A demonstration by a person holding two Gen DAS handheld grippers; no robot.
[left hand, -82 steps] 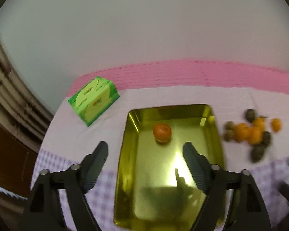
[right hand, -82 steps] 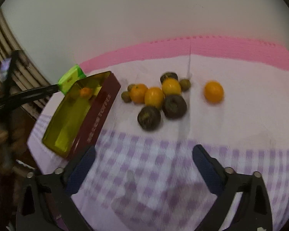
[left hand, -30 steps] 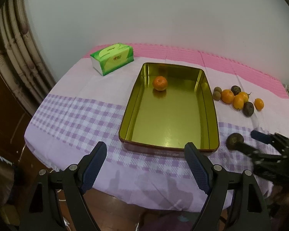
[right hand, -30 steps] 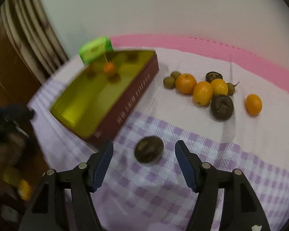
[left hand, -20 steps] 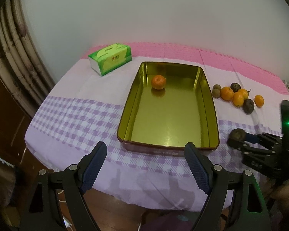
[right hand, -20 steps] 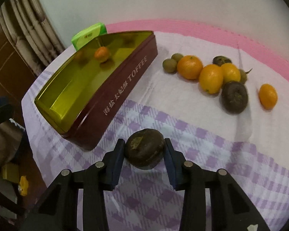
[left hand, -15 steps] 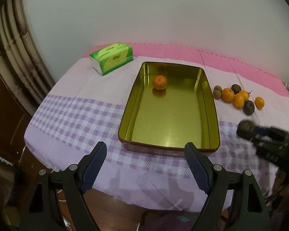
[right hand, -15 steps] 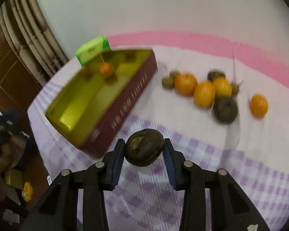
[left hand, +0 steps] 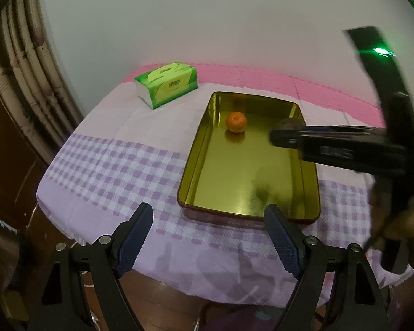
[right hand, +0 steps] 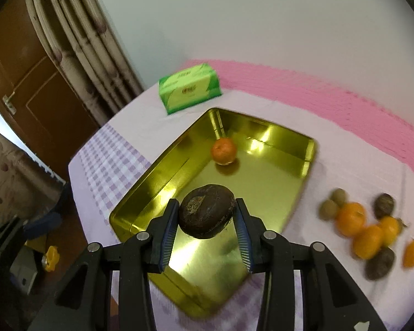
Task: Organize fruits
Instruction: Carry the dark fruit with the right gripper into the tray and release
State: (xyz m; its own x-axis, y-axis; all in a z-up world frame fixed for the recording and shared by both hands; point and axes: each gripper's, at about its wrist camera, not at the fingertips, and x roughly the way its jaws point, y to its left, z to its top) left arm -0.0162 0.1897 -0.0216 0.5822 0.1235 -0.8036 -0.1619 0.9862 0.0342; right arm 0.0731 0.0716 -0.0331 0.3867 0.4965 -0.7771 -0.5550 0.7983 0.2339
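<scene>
Dark brown, rough-skinned round fruit (right hand: 206,214) pinched in the right gripper (right hand: 207,218) above the gold-coloured rectangular metal tin (right hand: 306,162).

Blue-ribbed pads of the right gripper press on both sides of the dark fruit, which hangs over the near half of the tin; one small orange mandarin (right hand: 223,151) lies inside the tin, near its far end. The left gripper (left hand: 207,238) hovers short of the tin's near rim with its jaws wide and nothing between them. On the white and purple-checked tablecloth (left hand: 110,165), to the right of the tin, sits a blurred cluster of loose fruit (right hand: 369,229): orange ones, dark brown ones and small greenish-brown ones. A green and white tissue pack (left hand: 167,84) lies beyond the tin's far left corner; its printed writing is too small to read. No lettering on the tin's side is visible from either view.
</scene>
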